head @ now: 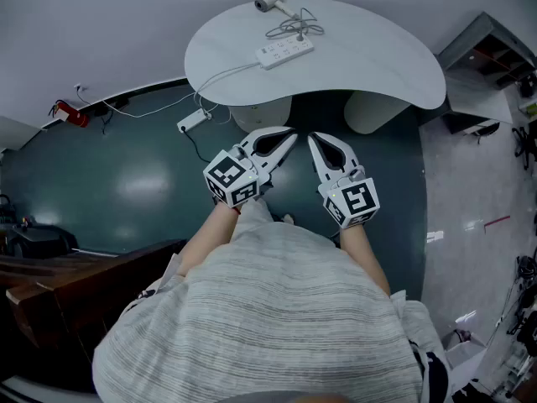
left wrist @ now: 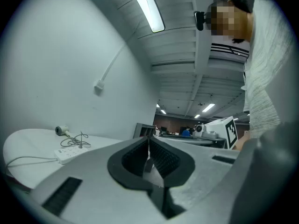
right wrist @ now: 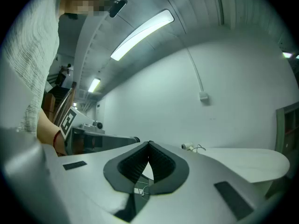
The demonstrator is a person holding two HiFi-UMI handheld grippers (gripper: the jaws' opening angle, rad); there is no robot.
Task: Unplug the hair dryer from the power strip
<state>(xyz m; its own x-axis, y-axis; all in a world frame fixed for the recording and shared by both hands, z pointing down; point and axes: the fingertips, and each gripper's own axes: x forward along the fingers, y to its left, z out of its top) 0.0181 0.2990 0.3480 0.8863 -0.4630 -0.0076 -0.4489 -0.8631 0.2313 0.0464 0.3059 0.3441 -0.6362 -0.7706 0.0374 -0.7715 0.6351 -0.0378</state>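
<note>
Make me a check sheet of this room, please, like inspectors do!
Surface: white rounded table, ahead of both tools.
Job's things: hair dryer at the table's far edge; white power strip nearer, lying flat.
Clutter: nothing seen on the table besides these.
Grippers: left tool and right tool both shut, empty, short of the table.
Cables: dryer cord coiled between dryer and strip; its plug is too small to make out. The strip's lead drops off the table's left edge toward a second strip on the floor.
Surroundings: dark green floor, white wall, shelf unit at right.
</note>
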